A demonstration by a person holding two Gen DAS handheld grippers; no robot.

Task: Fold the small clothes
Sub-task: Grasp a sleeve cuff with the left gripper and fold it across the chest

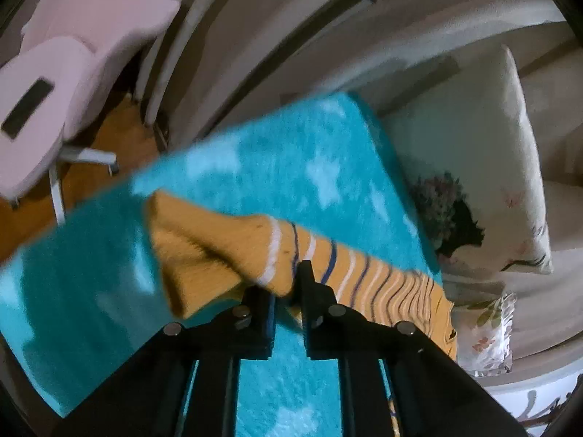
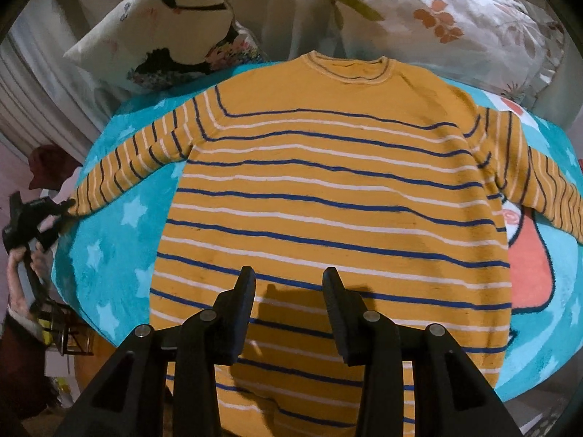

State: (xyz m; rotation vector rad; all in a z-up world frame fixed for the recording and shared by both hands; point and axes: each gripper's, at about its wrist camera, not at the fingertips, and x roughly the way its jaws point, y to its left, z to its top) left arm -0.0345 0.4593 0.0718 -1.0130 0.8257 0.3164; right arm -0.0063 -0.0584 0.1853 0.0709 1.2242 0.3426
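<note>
A mustard-yellow sweater (image 2: 328, 189) with blue and white stripes lies flat, neck away from me, on a teal star-print blanket (image 2: 109, 240). Both sleeves are spread out to the sides. In the left wrist view my left gripper (image 1: 288, 287) is shut on the plain yellow cuff end of one sleeve (image 1: 226, 247), lifted a little over the blanket (image 1: 291, 167). The right wrist view shows that same gripper (image 2: 62, 207) pinching the sleeve tip at the far left. My right gripper (image 2: 289, 284) hovers open over the sweater's lower body, with nothing between its fingers.
Floral pillows (image 2: 164, 25) (image 2: 455, 18) lie beyond the sweater's neck. A pink office chair (image 1: 73, 65) stands on the wooden floor (image 1: 120, 138) past the blanket's edge. A person's hand (image 2: 18, 269) holds the left tool. A pink-and-white print (image 2: 528, 255) marks the blanket's right side.
</note>
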